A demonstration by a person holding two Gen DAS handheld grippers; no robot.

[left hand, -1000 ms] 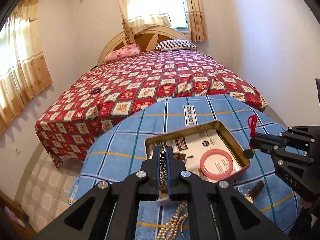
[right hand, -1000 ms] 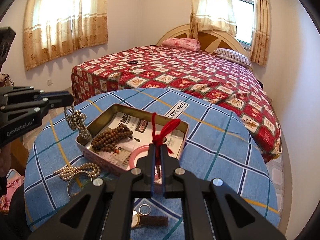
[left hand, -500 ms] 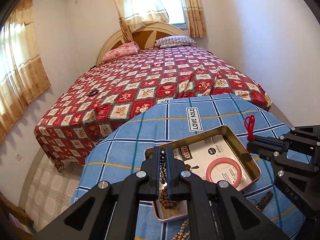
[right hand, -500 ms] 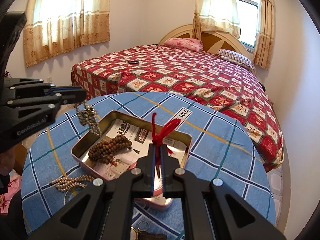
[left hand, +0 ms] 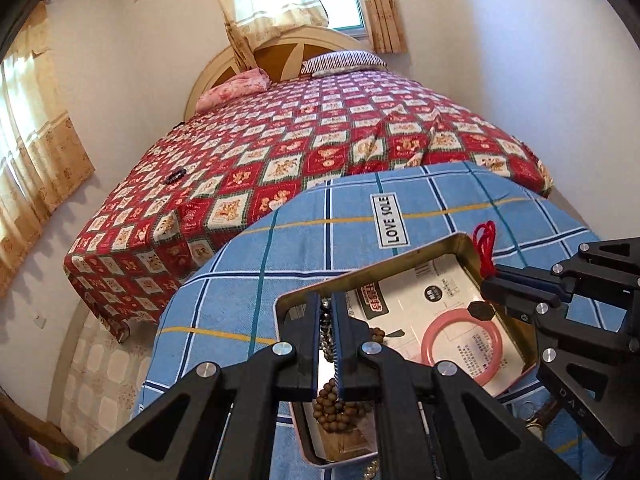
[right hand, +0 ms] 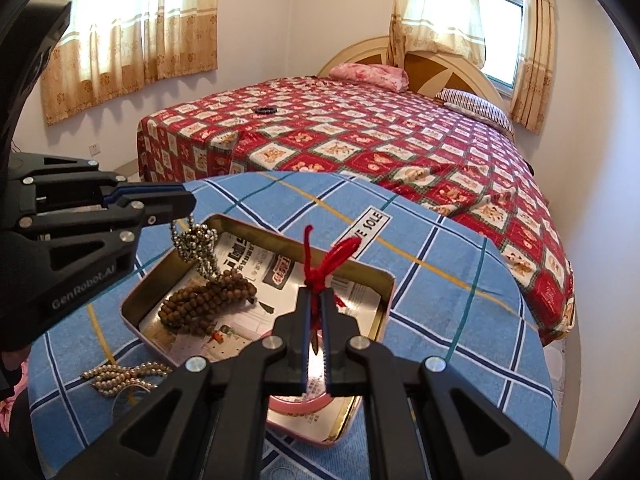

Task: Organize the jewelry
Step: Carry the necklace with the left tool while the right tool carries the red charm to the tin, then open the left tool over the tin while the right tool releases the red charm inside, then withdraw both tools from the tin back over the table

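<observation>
1. Grippers: two, the left gripper (right hand: 182, 204) and the right gripper (right hand: 316, 300).
2. Metal trays: one tray (right hand: 386, 280).
3. Bead strands: three; one silver bead chain (right hand: 198, 244), one brown wooden bead strand (right hand: 204, 304), one pale pearl strand (right hand: 120, 374).
4. Pink bangles: one pink bangle (left hand: 464, 346).
5. Red cords: one red cord (right hand: 330, 258).
6. Pillows on the bed: two; one pink pillow (right hand: 370, 74), one striped pillow (right hand: 476, 110).
7. Cloth labels reading "LOVE SOLE": one label (left hand: 390, 220).
8. Curtained windows: two.

Tin (right hand: 384, 280) middle open beside beads (right hand: 204, 300)
</observation>
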